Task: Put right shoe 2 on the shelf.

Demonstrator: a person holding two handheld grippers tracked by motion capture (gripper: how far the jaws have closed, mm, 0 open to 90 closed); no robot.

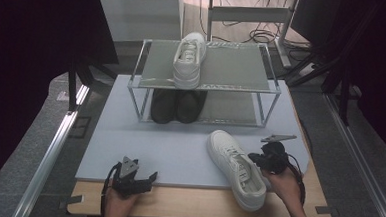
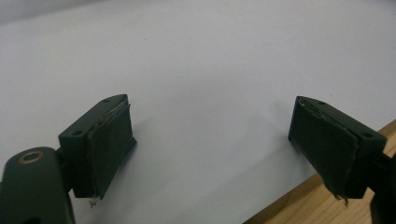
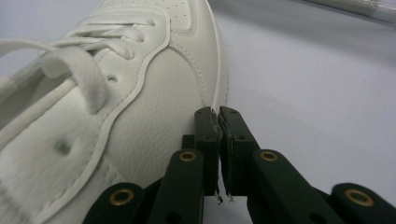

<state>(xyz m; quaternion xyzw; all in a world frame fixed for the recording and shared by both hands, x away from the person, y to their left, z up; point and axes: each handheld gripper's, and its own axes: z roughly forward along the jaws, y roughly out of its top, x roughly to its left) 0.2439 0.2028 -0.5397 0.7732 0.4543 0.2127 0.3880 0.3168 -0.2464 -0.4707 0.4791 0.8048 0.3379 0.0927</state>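
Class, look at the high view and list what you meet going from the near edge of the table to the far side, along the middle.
Bare wooden table edge → pale grey mat → pair of black shoes on the metal rack's lower shelf → white lace-up sneaker on the rack's grey top shelf.

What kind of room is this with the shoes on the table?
Probably a lab or workshop set up for recording shoe-tidying practice. A small two-tier shoe rack stands on a grey mat on a table, loose cables lie on the floor behind, and dark curtains hang around.
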